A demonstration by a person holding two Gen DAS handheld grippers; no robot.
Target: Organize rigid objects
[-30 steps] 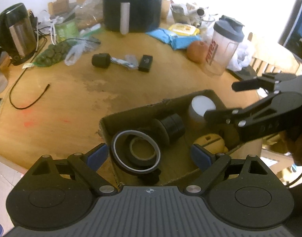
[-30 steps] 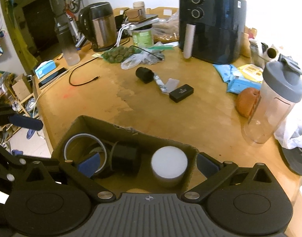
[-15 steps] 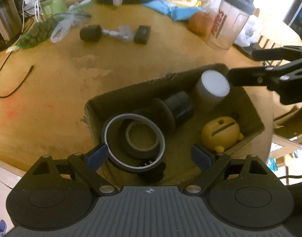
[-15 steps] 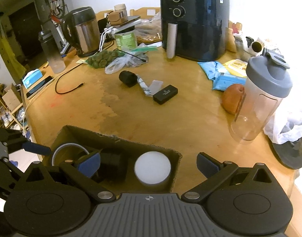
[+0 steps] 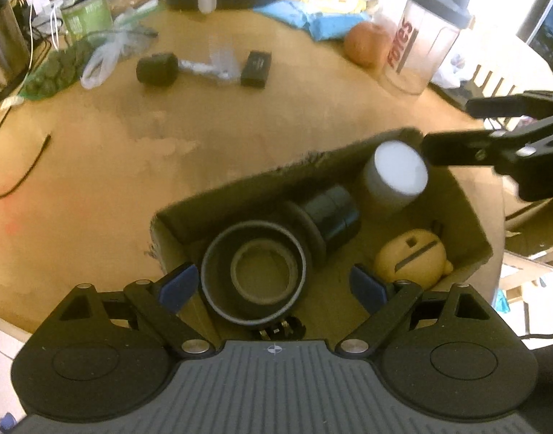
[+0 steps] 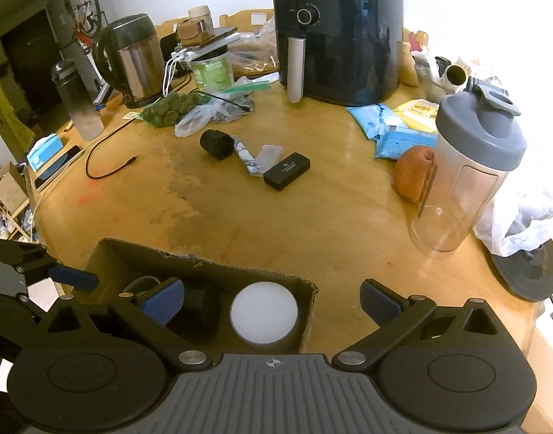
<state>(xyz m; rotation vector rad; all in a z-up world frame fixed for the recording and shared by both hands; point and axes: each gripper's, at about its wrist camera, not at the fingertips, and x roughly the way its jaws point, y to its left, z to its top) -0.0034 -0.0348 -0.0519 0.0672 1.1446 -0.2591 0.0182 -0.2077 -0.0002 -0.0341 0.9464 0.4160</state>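
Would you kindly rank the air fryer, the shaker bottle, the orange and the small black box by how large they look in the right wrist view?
1. air fryer
2. shaker bottle
3. orange
4. small black box

The orange and the box look close in size, so their order is unsure.

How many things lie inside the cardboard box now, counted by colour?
In the cardboard box:
Black: 2, the tape ring and the black cylinder
White: 1, the white-lidded jar
Yellow: 1, the yellow round toy
Total: 4; a small dark item under the ring is unclear.
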